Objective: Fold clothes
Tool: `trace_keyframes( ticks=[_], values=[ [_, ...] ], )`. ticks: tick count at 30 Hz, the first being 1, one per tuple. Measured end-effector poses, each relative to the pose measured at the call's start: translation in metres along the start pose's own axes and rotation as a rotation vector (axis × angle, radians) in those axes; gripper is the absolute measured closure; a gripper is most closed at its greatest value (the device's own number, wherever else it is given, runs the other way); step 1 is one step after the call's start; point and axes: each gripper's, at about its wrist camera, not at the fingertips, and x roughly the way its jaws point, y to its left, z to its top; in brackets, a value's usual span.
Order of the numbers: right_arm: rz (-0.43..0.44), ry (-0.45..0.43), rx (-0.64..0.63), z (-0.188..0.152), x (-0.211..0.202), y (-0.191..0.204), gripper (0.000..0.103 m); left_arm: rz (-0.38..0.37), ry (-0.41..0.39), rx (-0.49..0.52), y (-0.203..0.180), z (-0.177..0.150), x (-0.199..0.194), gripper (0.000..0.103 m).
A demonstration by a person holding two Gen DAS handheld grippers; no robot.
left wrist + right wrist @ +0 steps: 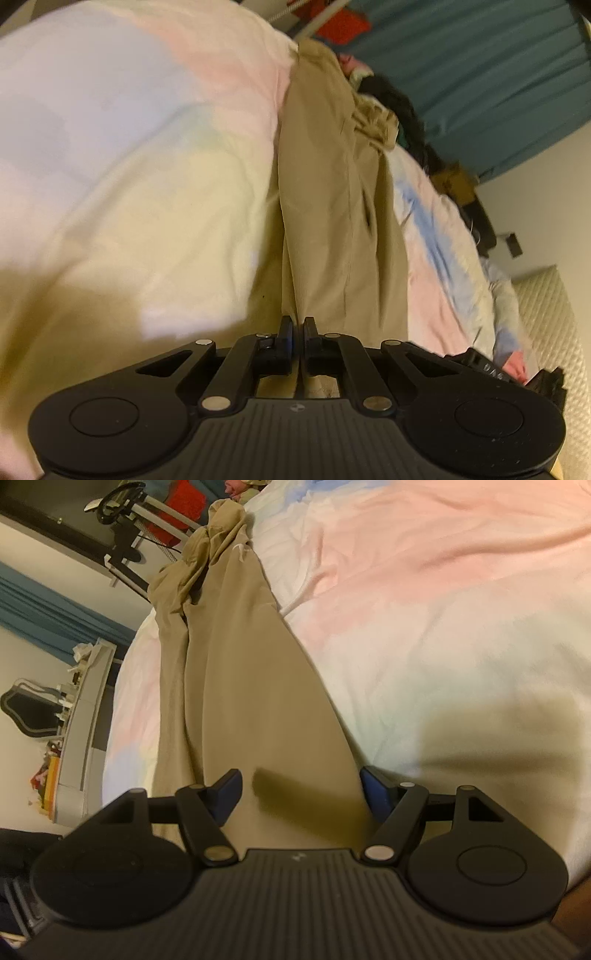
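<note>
Left gripper (298,325) clenched on the hem end of the tan trousers (332,206); right gripper (301,790) spread wide over the same garment.

The pastel bedspread (443,609) filled the room's middle, and the trousers lay lengthwise across it, legs stacked, the bunched waist toward 12 o'clock. The right gripper's blue pads (229,788) stood apart at 9 and 3 o'clock, straddling the cloth without pinching it. It looked like a lengthwise fold being set up; I judged the right needed to close on the hem beside the left.
</note>
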Motion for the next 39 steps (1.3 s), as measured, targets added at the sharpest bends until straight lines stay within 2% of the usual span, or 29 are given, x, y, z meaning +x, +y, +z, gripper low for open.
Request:
trace_keyframes(
  ticks=[3, 6, 8, 9, 11, 13, 17, 19, 21, 23, 26, 29, 31, 32, 33, 39],
  values=[
    [0.01, 0.002, 0.036, -0.002, -0.001, -0.004, 0.031, 0.017, 0.0, -0.021, 0.0, -0.001, -0.003, 0.098],
    [0.023, 0.009, 0.062, -0.002, 0.001, -0.008, 0.031, 0.042, 0.046, -0.049, 0.014, 0.0, -0.002, 0.096],
    [0.038, 0.012, 0.076, -0.003, 0.0, -0.009, 0.031, 0.054, 0.079, -0.08, 0.017, 0.002, 0.008, 0.082],
    [0.046, 0.013, 0.083, -0.003, 0.0, -0.01, 0.032, 0.056, 0.09, -0.092, 0.019, 0.002, 0.013, 0.079],
    [0.061, 0.016, 0.097, -0.004, 0.0, -0.01, 0.035, 0.051, 0.105, -0.104, 0.018, 0.002, 0.02, 0.064],
    [0.076, 0.019, 0.111, -0.004, -0.001, -0.011, 0.038, 0.043, 0.118, -0.113, 0.016, 0.004, 0.026, 0.059],
    [0.107, 0.024, 0.138, -0.005, -0.002, -0.013, 0.039, 0.049, 0.132, -0.079, 0.008, 0.003, 0.03, 0.059],
    [0.123, 0.027, 0.152, -0.006, -0.002, -0.014, 0.039, 0.053, 0.137, -0.058, 0.003, 0.001, 0.032, 0.06],
    [0.088, 0.046, 0.123, -0.008, 0.004, -0.01, 0.039, 0.061, 0.136, -0.037, -0.001, 0.0, 0.034, 0.062],
    [0.055, 0.051, 0.055, -0.01, 0.007, 0.0, 0.039, 0.078, 0.135, -0.019, -0.005, -0.001, 0.034, 0.078],
    [0.021, 0.057, -0.036, -0.016, 0.008, 0.012, 0.039, 0.082, 0.122, -0.018, -0.007, -0.002, 0.032, 0.089],
    [-0.001, 0.079, -0.113, -0.023, 0.007, 0.023, 0.04, 0.054, 0.094, -0.032, -0.007, 0.001, 0.025, 0.094],
    [-0.021, 0.099, -0.172, -0.028, 0.003, 0.028, 0.062, 0.026, 0.07, -0.04, -0.007, 0.002, 0.017, 0.096],
    [-0.023, 0.105, -0.185, -0.03, 0.001, 0.03, 0.081, 0.011, 0.057, -0.043, -0.006, 0.003, 0.012, 0.096],
    [-0.023, 0.109, -0.192, -0.031, -0.001, 0.03, 0.09, -0.005, 0.044, -0.048, -0.006, 0.004, 0.007, 0.096],
    [0.082, 0.066, -0.107, -0.014, -0.026, 0.036, 0.093, -0.123, -0.059, -0.146, -0.011, 0.021, -0.025, 0.098]
  ],
)
